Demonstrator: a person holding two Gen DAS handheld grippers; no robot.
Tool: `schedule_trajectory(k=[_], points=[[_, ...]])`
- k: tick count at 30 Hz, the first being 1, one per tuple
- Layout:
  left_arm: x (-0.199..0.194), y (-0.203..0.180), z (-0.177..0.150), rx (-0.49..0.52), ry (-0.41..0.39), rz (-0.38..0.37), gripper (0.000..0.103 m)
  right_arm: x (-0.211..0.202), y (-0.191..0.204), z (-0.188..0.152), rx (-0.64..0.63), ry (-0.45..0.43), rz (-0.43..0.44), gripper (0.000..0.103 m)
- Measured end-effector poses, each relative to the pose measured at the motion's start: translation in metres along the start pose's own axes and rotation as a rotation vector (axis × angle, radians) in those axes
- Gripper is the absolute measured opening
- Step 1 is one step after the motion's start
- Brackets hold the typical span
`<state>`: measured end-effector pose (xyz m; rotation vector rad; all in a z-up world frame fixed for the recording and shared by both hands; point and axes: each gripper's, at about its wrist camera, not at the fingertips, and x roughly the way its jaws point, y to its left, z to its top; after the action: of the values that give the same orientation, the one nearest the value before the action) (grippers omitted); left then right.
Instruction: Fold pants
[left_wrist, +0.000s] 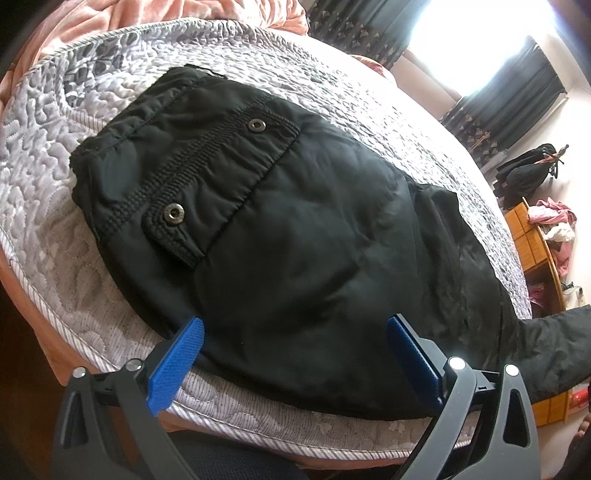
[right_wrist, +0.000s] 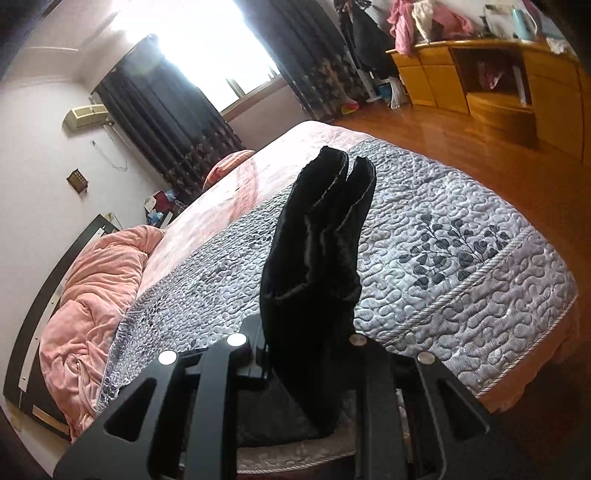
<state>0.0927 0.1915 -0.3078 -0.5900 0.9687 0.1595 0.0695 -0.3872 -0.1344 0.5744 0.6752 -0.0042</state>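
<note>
Black pants (left_wrist: 295, 221) lie on the grey quilted bedspread (left_wrist: 74, 221), with the elastic waistband and its two metal snaps at the upper left. My left gripper (left_wrist: 295, 323) hovers open at the near edge of the pants, one blue pad (left_wrist: 177, 365) on each side and nothing pinched between them. In the right wrist view the leg ends of the pants (right_wrist: 317, 229) rise in a doubled bundle out of my right gripper (right_wrist: 310, 332). It is shut on them, and the cloth hides its fingertips.
A crumpled pink blanket (right_wrist: 96, 295) lies at the head of the bed. The quilt's edge (right_wrist: 517, 384) drops to a wooden floor (right_wrist: 480, 147). A wooden cabinet (right_wrist: 498, 85) piled with clothes stands by the far wall, beside dark curtains (right_wrist: 166, 118).
</note>
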Motion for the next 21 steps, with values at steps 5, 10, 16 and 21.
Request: schedule_trajectory(k=[5, 10, 16, 21], points=[[0.000, -0.002, -0.001, 0.008, 0.006, 0.014, 0.099, 0.000, 0.012, 0.000, -0.032, -0.007, -0.012, 0.019], [0.001, -0.004, -0.001, 0.011, 0.007, 0.017, 0.099, -0.002, 0.025, 0.000, -0.068, -0.022, -0.022, 0.019], [0.005, -0.008, 0.000, 0.025, 0.012, 0.037, 0.099, -0.004, 0.042, 0.002, -0.121, -0.037, -0.026, 0.018], [0.010, -0.014, 0.001, 0.036, 0.022, 0.058, 0.099, -0.003, 0.050, 0.004, -0.154, -0.038, -0.008, 0.018]])
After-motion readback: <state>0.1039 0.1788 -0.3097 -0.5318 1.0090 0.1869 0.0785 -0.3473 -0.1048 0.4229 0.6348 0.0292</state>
